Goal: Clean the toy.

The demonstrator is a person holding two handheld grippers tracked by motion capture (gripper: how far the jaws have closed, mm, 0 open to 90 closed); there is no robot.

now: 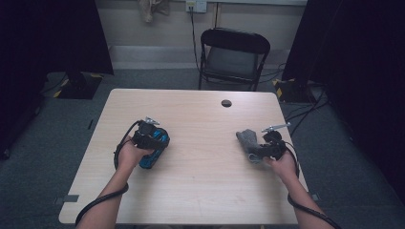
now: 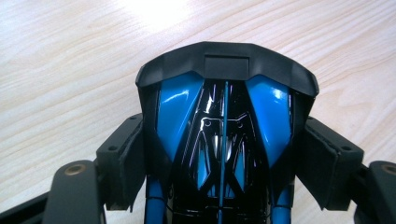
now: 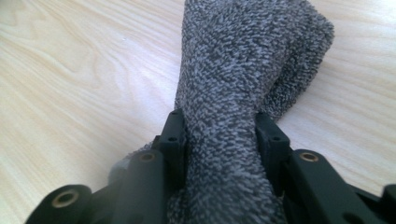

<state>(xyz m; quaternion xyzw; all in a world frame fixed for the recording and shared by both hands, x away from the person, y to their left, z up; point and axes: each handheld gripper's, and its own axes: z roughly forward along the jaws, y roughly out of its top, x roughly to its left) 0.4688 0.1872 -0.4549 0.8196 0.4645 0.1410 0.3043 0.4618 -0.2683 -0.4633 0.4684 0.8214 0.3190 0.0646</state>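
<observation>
A glossy blue and black toy car [image 1: 155, 149] rests on the light wooden table [image 1: 200, 191] at the left, with my left gripper [image 1: 150, 138] shut on its sides. In the left gripper view the car [image 2: 224, 135] fills the space between both pads [image 2: 126, 158], its black bumper pointing away. At the right, my right gripper [image 1: 260, 149] is shut on a grey terry cloth [image 1: 248, 139]. The right gripper view shows the cloth [image 3: 233, 84] pinched at its waist between the jaws and flaring out beyond them onto the tabletop.
A round cable hole [image 1: 226, 103] sits near the table's far edge. A black folding chair [image 1: 232, 57] stands behind the table. Dark curtains hang at both sides, and cables run over the grey floor at the right.
</observation>
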